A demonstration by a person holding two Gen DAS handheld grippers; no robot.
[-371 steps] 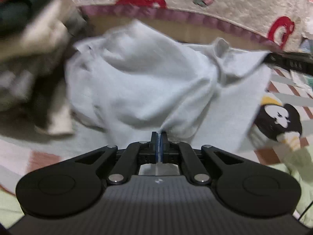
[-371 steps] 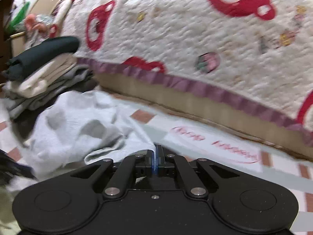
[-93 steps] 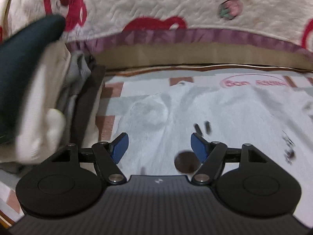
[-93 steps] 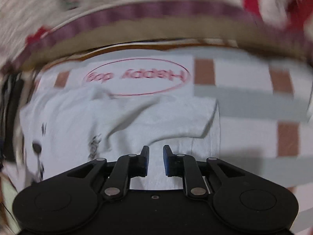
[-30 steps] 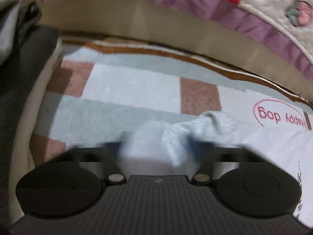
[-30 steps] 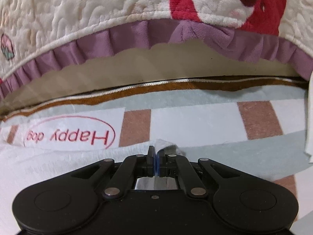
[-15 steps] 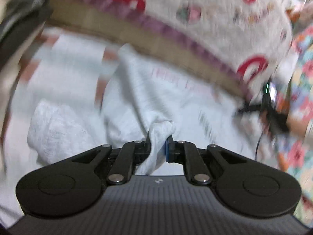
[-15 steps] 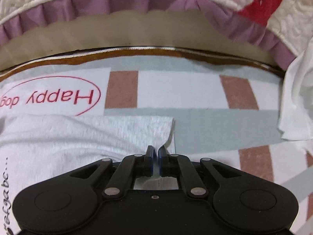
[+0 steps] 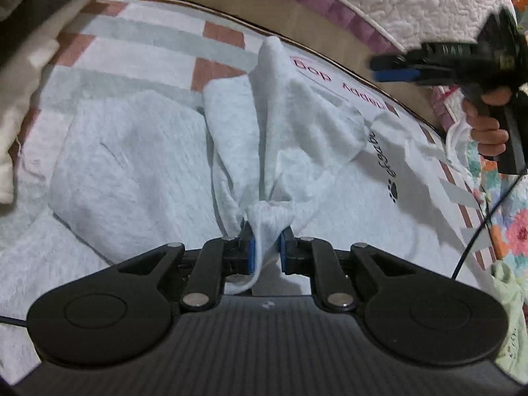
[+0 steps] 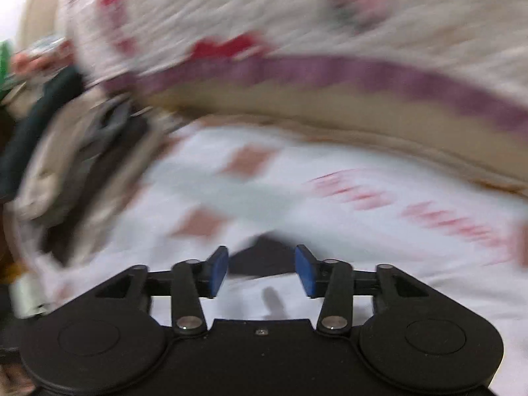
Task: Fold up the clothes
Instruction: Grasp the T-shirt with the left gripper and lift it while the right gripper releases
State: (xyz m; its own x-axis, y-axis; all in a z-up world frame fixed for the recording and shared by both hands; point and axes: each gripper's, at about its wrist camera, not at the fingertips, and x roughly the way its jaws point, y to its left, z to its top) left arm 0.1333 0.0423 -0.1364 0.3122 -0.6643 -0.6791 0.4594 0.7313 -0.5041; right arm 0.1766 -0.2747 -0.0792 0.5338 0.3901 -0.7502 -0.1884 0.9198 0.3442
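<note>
A pale grey-white garment (image 9: pixel 138 165) with black lettering lies spread on the patterned mat (image 9: pixel 138 36). My left gripper (image 9: pixel 266 244) is shut on a bunched fold of it and lifts that fold, which stretches up in a ridge toward the far edge. My right gripper (image 10: pixel 261 272) is open and empty above the mat; its view is heavily blurred. The right gripper also shows in the left wrist view (image 9: pixel 396 72), held in a hand at the upper right, apart from the garment.
A stack of folded clothes (image 10: pixel 59 151) stands at the left, also seen in the left wrist view (image 9: pixel 19 33). A quilted blanket with a purple frill (image 9: pixel 412 3) borders the far side. Floral fabric (image 9: pixel 508 224) lies at the right.
My right gripper has opened, let go of the garment's corner and swung away to the left. My left gripper still holds its fold and has pulled it nearer.
</note>
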